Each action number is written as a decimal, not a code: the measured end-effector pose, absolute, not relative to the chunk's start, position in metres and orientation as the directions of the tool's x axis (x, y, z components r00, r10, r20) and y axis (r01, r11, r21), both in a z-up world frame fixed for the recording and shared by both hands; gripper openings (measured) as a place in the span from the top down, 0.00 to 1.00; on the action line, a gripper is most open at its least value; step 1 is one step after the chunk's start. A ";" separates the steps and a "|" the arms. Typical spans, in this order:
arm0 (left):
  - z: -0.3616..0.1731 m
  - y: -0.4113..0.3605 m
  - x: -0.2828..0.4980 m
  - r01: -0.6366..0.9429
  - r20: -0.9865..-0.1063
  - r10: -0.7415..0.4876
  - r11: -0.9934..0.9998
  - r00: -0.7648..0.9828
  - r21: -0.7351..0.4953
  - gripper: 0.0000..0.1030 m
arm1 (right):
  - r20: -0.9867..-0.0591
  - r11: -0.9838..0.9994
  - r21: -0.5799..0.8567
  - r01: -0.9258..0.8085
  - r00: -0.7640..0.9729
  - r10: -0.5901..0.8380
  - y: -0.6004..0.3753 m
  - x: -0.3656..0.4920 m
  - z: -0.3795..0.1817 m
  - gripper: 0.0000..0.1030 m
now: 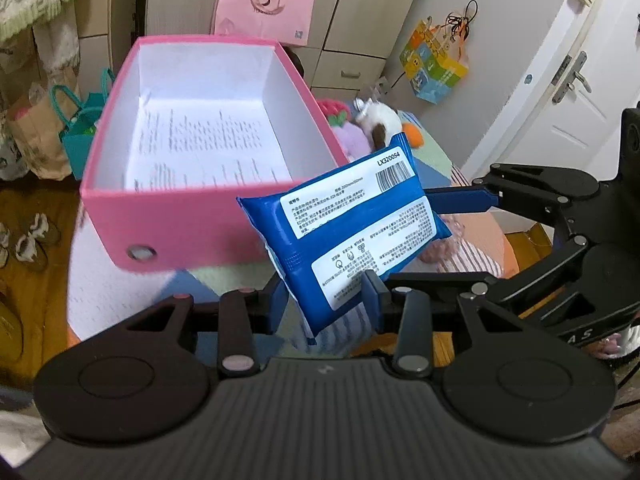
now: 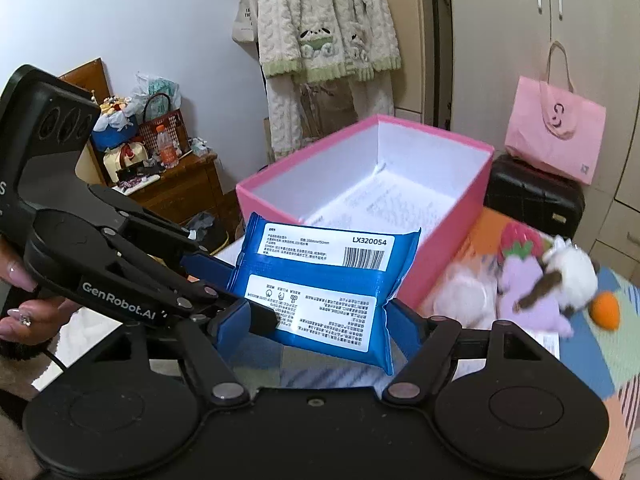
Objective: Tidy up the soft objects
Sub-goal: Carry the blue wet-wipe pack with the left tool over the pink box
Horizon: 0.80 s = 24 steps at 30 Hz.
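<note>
A blue wipes pack point(image 1: 344, 236) with white labels hangs in the air in front of an open pink box point(image 1: 200, 216). My left gripper point(image 1: 326, 300) is shut on the pack's lower end. My right gripper point(image 2: 316, 320) is shut on the same pack point(image 2: 320, 280), gripping it from both sides. In the left wrist view the right gripper's blue fingers point(image 1: 460, 200) reach the pack from the right. The pink box point(image 2: 452, 220) has a white inside with a printed sheet on its floor. Soft toys point(image 2: 536, 280) lie on the bed beside the box.
The box stands on a patchwork bed cover point(image 2: 600, 352). A pink tote bag point(image 2: 556, 128) sits on a black suitcase point(image 2: 532, 200) behind. A wooden nightstand point(image 2: 180, 188) with clutter is at the left. Wardrobe doors and a white door point(image 1: 560, 80) line the room.
</note>
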State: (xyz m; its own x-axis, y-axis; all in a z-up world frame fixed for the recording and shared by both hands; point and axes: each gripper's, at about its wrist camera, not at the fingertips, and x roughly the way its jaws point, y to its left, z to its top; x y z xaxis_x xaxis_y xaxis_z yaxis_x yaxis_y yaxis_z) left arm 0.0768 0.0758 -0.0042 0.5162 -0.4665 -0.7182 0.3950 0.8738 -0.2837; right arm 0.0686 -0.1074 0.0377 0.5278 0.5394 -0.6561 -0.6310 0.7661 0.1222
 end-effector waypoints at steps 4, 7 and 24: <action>0.007 0.082 0.095 0.398 -0.705 -0.453 0.881 0.546 -0.257 0.64 | -0.640 0.765 0.127 -0.631 0.537 0.549 -0.100 0.091 0.046 0.22; 0.015 0.091 0.110 0.394 -0.684 -0.455 0.882 0.571 -0.259 0.64 | -0.620 0.767 0.158 -0.621 0.542 0.567 -0.098 0.109 0.050 0.22; 0.004 0.108 0.223 0.389 -0.666 -0.486 0.870 0.566 -0.303 0.64 | -0.636 0.772 0.160 -0.616 0.533 0.557 -0.088 0.215 0.039 0.22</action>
State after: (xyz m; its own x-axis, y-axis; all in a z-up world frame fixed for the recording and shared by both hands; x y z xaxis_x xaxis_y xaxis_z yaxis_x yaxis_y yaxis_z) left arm 0.2233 0.1077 0.0035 0.5661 -0.4855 -0.6662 0.3894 0.8698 -0.3030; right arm 0.2150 -0.0878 0.0386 0.5332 0.5574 -0.6364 -0.6155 0.7716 0.1602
